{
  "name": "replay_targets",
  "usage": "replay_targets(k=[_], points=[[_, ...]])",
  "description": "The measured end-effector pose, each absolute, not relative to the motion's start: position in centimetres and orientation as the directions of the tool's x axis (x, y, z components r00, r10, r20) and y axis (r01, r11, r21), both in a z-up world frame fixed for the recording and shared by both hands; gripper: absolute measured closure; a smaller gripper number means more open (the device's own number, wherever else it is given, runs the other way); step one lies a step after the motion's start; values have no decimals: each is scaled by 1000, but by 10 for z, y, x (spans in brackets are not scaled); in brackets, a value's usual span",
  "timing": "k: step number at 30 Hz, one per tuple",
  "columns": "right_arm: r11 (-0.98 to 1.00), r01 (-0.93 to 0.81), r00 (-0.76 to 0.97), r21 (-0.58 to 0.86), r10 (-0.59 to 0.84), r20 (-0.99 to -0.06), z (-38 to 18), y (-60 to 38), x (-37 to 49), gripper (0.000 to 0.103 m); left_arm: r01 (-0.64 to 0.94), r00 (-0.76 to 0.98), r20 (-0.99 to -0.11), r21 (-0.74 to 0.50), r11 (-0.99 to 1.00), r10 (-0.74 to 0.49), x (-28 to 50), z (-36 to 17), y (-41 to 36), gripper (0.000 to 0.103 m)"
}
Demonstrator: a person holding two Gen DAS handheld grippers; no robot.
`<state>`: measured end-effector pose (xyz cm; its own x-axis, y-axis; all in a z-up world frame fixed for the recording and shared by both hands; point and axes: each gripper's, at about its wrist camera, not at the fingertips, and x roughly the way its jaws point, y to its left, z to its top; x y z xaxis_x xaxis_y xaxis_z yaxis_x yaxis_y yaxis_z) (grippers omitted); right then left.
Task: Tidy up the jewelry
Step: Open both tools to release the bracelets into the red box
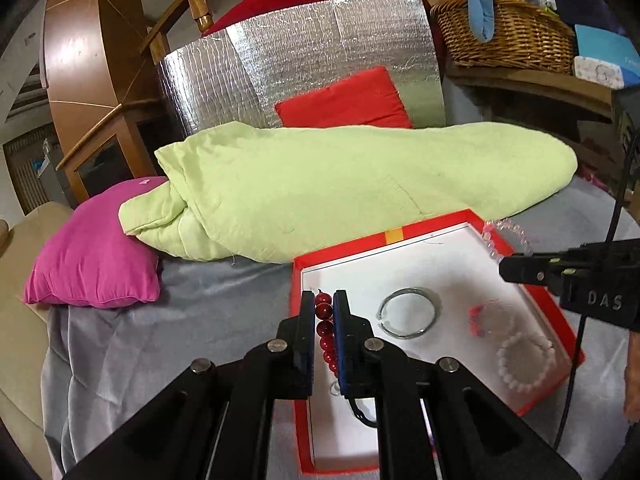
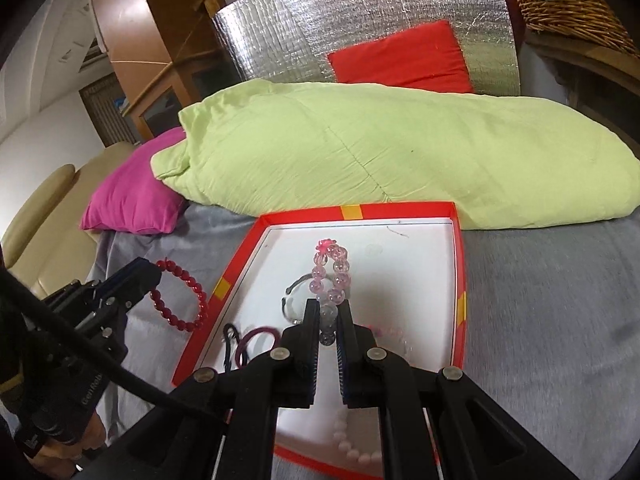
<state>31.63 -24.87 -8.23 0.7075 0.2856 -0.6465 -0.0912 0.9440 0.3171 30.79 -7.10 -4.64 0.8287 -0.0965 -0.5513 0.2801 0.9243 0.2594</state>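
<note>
two bracelets (image 1: 326, 330) (image 2: 330, 280) gripped, loops pointing forward

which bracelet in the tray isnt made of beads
The silver bangle, lying flat mid-tray: a plain open metal ring, while the white bracelet near it is a string of round beads.

Red bead bracelet (image 1: 325, 328) in left tool (image 1: 324, 300)

The shallow red cardboard box with a white floor (image 2: 458, 264) lies on the grey bedspread (image 2: 540, 300), its far edge just before the pale green folded quilt (image 2: 400, 148). Inside, the silver open bangle (image 1: 407, 312) lies mid-floor; the white bead bracelet (image 1: 526, 362) lies near the right wall. The magenta pillow (image 1: 94, 248) sits at the quilt's left end.
</note>
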Motion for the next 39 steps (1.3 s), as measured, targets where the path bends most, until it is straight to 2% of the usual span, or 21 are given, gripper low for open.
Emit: replay_targets(k=[6, 13, 21, 22, 24, 25, 26, 30, 33, 36, 37, 39], points=[[939, -63, 696, 338, 284, -660, -88, -250, 343, 94, 283, 808, -584, 265, 922, -80, 336, -62, -73, 94], [941, 6, 641, 337, 255, -724, -110, -254, 376, 94, 293, 762, -641, 218, 931, -90, 368, -83, -68, 94], [942, 74, 627, 328, 212, -750, -122, -268, 386, 92, 287, 748, -659, 216, 933, -78, 376, -96, -72, 91], [939, 83, 625, 333, 211, -751, -123, -271, 386, 92, 292, 746, -661, 215, 932, -81, 375, -96, -74, 86], [934, 90, 629, 346, 217, -747, -122, -275, 384, 92, 290, 746, -661, 219, 932, -77, 371, -94, -77, 65], [933, 84, 634, 350, 221, -741, -121, -276, 382, 92, 282, 752, -655, 225, 932, -69, 369, -93, -79, 46], [935, 83, 639, 345, 216, -738, -119, -276, 381, 92, 272, 763, -644, 233, 933, -62, 366, -91, -79, 36], [946, 76, 657, 315, 190, -730, -107, -279, 369, 92, 254, 781, -623, 248, 935, -47, 352, -79, -82, 34], [953, 70, 649, 295, 181, -739, -99, -279, 356, 92, 224, 789, -614, 242, 944, -30, 341, -67, -79, 27], [964, 58, 645, 259, 162, -746, -87, -277, 332, 92, 195, 797, -604, 232, 953, -16, 321, -52, -74, 25], [967, 56, 648, 249, 155, -746, -84, -276, 326, 90, 188, 799, -601, 232, 954, -12, 314, -47, -73, 24], [973, 58, 658, 222, 130, -742, -73, -274, 303, 77, 174, 801, -599, 235, 956, 2, 301, -39, -70, 21]])
